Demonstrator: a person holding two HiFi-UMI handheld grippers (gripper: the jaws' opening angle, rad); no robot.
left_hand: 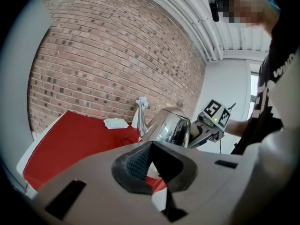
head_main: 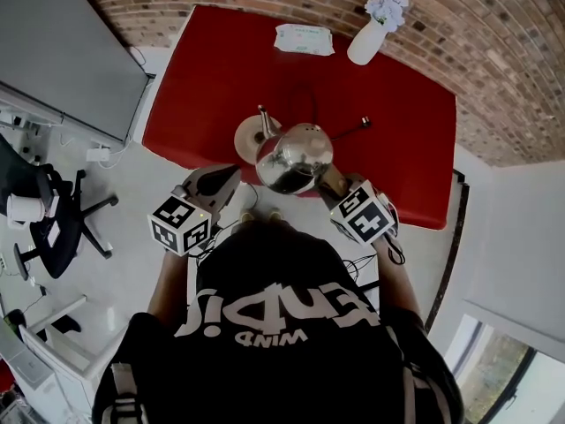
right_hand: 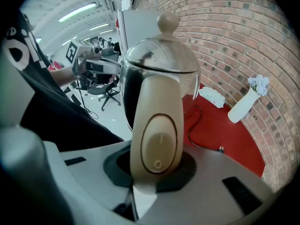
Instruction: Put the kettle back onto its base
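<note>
The red surface (head_main: 221, 78) has much bare room. Only a white vase with flowers (head_main: 366, 41) and a white wipes packet (head_main: 304, 39) stand at its far edge. The round cream base (head_main: 247, 140) sits close to the near edge. The shiny steel kettle (head_main: 294, 155) hangs upright just right of the base, above this edge. The right gripper (head_main: 328, 182) pinches its cream handle (right_hand: 157, 135) between the fingers. The left gripper (head_main: 221, 182) has its fingers pressed together, empty.

The kettle (head_main: 294, 157) is held above the near edge of the worktop (head_main: 212, 78), just right of the base (head_main: 251, 140), which lies on it. At the far edge a packet (head_main: 304, 39) lies left of a vase (head_main: 366, 41).
</note>
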